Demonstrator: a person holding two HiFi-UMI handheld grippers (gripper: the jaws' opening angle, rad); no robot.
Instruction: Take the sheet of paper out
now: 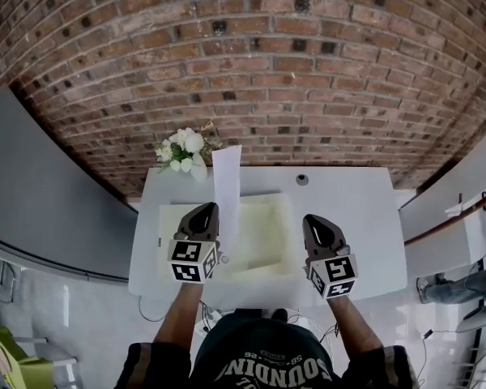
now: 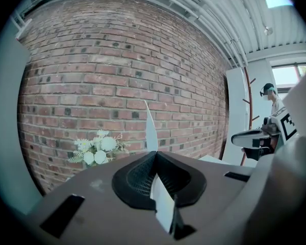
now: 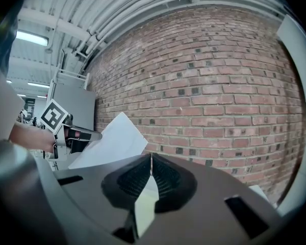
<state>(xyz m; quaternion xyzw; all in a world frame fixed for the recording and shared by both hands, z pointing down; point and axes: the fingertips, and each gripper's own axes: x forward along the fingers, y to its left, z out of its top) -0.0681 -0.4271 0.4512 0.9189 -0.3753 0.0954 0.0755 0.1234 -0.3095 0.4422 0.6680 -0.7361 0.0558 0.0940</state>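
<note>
A white sheet of paper (image 1: 227, 177) stands upright over the table, pinched at its lower edge by my left gripper (image 1: 206, 209), which is shut on it. In the left gripper view the sheet (image 2: 151, 129) runs edge-on up out of the closed jaws (image 2: 155, 153). A pale cream folder (image 1: 267, 233) lies on the white table (image 1: 348, 201) between the two grippers. My right gripper (image 1: 314, 219) is at the folder's right edge. In the right gripper view its jaws (image 3: 151, 157) are shut on a cream leaf (image 3: 145, 203), and the white sheet (image 3: 112, 142) shows to the left.
A small bunch of white flowers (image 1: 182, 151) stands at the table's far left corner, near the brick wall. A small round object (image 1: 302, 180) sits at the table's far edge. Grey partitions flank the table, and a person stands at the far right.
</note>
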